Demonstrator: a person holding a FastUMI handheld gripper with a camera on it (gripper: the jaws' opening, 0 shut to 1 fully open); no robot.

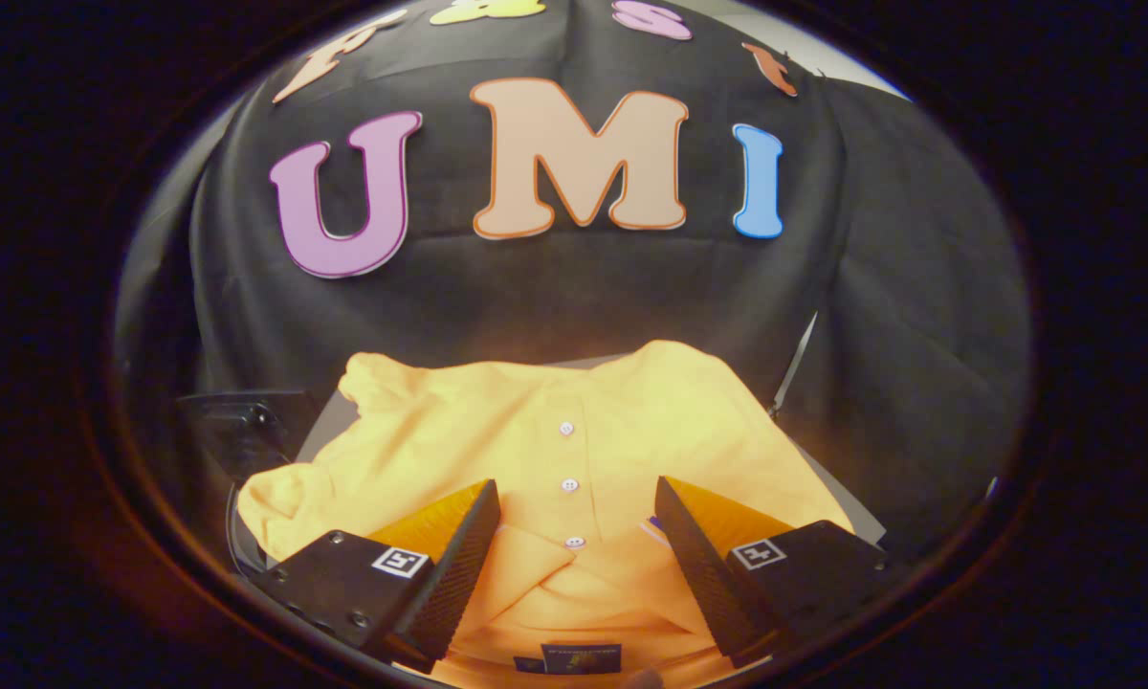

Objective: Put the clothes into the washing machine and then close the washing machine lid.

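1. Orange-yellow fabric takes up the space ahead of the gripper point(576, 498): a button-front shirt point(574, 450) lies spread out flat, front side up, on a pale grey surface point(330, 426) whose corners show beside the sleeve and past the shirt's far hem.
2. Three small white buttons point(569, 484) run in a line down the placket, and the collar point(574, 584) lies folded nearest the camera, with a dark tag point(579, 656) at the neck.
3. One sleeve point(268, 498) bunches outward on the left side, close to a dark object point(249, 426) that could be a bracket or part of a machine; the view is too dim there to say.
4. The gripper's two fingers stand wide apart, one on each side of the placket, hovering just over the upper chest of the shirt. Nothing is held between them, and whether the tips touch the cloth is hard to judge.
5. Each finger carries a small square marker point(400, 562) on its top face.
6. Black cloth point(584, 297) hangs as the booth wall beyond the shirt.
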